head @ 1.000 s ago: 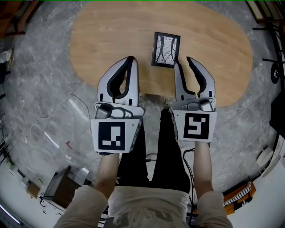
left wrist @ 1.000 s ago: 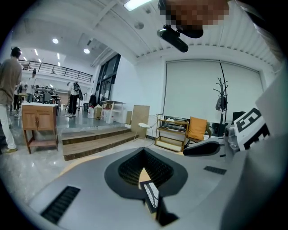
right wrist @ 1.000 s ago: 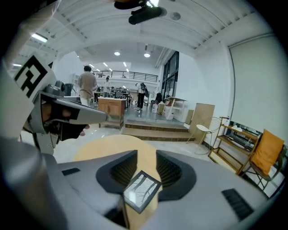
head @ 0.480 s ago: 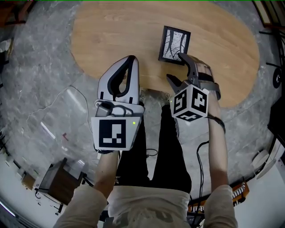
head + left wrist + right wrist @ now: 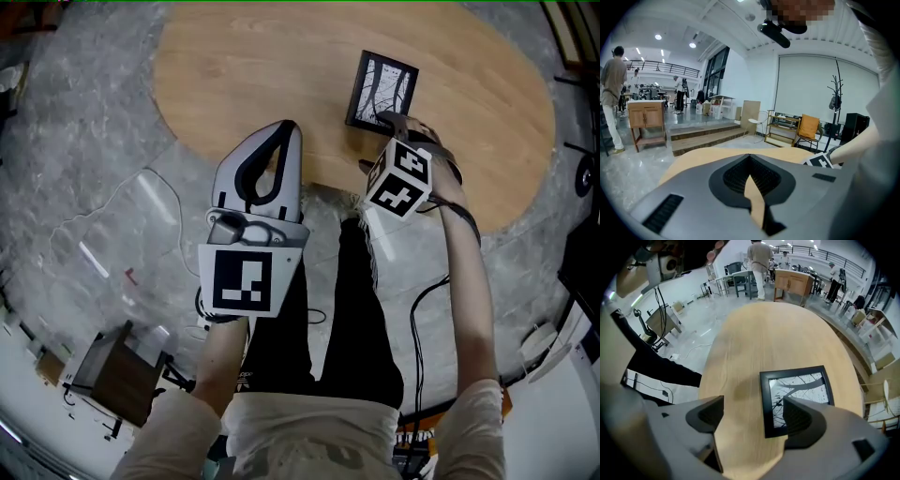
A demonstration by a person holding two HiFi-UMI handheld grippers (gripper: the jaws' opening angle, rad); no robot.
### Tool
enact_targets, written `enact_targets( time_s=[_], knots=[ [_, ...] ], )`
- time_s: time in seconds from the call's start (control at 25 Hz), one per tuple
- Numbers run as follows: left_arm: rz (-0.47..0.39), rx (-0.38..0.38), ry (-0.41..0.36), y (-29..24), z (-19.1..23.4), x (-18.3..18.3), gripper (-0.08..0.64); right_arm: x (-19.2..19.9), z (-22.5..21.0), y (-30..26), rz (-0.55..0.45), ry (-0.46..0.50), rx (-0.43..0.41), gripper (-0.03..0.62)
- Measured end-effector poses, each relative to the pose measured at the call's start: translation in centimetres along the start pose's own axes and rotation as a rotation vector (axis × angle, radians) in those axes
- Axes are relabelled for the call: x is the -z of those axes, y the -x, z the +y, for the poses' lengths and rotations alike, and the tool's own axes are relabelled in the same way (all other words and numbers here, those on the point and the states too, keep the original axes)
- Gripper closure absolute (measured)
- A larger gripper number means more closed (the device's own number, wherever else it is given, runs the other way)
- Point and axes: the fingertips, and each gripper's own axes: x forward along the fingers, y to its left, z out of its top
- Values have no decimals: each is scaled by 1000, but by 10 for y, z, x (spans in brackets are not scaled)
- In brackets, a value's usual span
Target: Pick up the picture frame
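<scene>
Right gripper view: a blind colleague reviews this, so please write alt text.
The right gripper, jaws opening, hangs above a black picture frame lying flat on a light wooden table; the frame's left edge lies between the jaws, ungripped.

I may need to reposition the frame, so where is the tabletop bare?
The wooden table is bare across its left half, beyond the left gripper, and at its right end past the picture frame. Crowded only at the frame's near corner, where the right gripper hangs, jaws opening over its edge.

picture frame (image 5: 382, 86): black, black-white branching print | table (image 5: 244, 66): light wood grain | floor (image 5: 75, 150): grey marbled
</scene>
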Motion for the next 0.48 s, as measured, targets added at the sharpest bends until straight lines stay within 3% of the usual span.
enact_targets(
  time_s=[0.48],
  knots=[
    [16,-19,39,-2,0,9,551,3,1,-10,39,19,-32,207]
  ],
)
